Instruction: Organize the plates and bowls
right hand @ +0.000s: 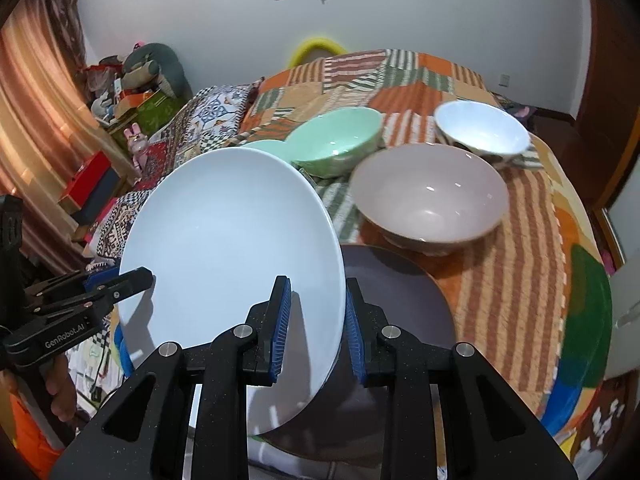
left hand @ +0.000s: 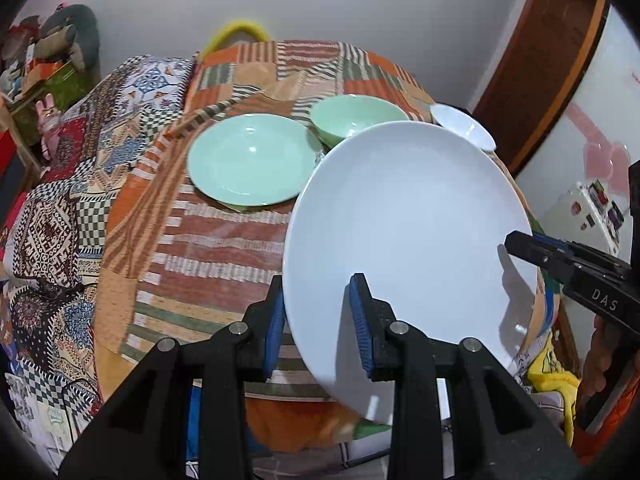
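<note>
- Both claws are gripping the same big white plate point(left hand: 408, 216), one on each side of its rim, and it's hanging tilted in the air above the surface point(left hand: 224, 240).
- The left claw point(left hand: 316, 328) is pinching the plate's near-left edge, with the blue pads point(left hand: 358, 320) sitting on either face of the rim.
- The right claw point(right hand: 316, 320) is doing the same on the opposite edge, nearly closed down on the rim.
- Below, a green plate point(left hand: 248, 158) is lying flat on the patchwork cloth point(left hand: 208, 256), with a green bowl point(left hand: 352, 122) just beside it.
- A white bowl point(right hand: 482, 132) is sitting further back, and a pinkish-beige bowl point(right hand: 430, 196) is standing nearer.
- A dark purple plate point(right hand: 404, 296) is lying right under the raised white one.
- There's a patterned bed point(left hand: 60, 208) alongside.
</note>
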Action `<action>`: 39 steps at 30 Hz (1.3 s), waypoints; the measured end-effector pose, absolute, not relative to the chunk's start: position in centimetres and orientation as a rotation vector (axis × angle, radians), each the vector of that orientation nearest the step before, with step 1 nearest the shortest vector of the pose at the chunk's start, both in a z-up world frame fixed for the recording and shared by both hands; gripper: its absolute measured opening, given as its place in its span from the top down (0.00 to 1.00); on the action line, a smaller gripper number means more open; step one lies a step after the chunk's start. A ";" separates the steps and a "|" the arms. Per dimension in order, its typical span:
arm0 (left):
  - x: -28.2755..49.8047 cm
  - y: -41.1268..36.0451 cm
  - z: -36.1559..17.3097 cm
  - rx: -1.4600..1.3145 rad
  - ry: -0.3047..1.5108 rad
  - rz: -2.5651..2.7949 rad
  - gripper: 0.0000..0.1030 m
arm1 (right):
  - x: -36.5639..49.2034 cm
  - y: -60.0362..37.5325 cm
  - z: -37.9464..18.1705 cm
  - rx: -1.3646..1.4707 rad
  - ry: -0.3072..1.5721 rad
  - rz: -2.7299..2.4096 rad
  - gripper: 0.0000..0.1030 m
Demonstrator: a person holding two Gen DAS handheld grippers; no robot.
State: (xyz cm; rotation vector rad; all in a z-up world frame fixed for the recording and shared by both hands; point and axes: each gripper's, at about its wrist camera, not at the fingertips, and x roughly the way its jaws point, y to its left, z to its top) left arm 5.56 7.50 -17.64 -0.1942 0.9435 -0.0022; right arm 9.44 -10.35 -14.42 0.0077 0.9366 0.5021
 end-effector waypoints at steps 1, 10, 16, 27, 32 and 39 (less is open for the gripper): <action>5.7 7.2 -17.8 -0.187 0.949 -0.007 0.69 | 9.4 -10.8 -14.5 0.013 0.938 0.496 0.77; 6.6 4.0 -19.3 -0.128 1.021 -0.044 0.69 | 8.9 -14.2 -15.4 0.065 0.962 0.461 0.76; 7.1 3.2 -20.5 -0.133 1.059 -0.056 0.69 | 8.8 -15.0 -16.3 0.086 0.989 0.447 0.76; 8.3 2.0 -21.8 -0.117 1.094 -0.071 0.69 | 9.0 -16.1 -17.8 0.105 1.035 0.416 0.75; 8.8 2.1 -22.4 -0.127 1.112 -0.080 0.69 | 9.1 -16.3 -18.3 0.104 1.054 0.407 0.75; 9.5 1.4 -22.9 -0.111 1.114 -0.089 0.69 | 9.5 -16.6 -18.7 0.100 1.068 0.373 0.75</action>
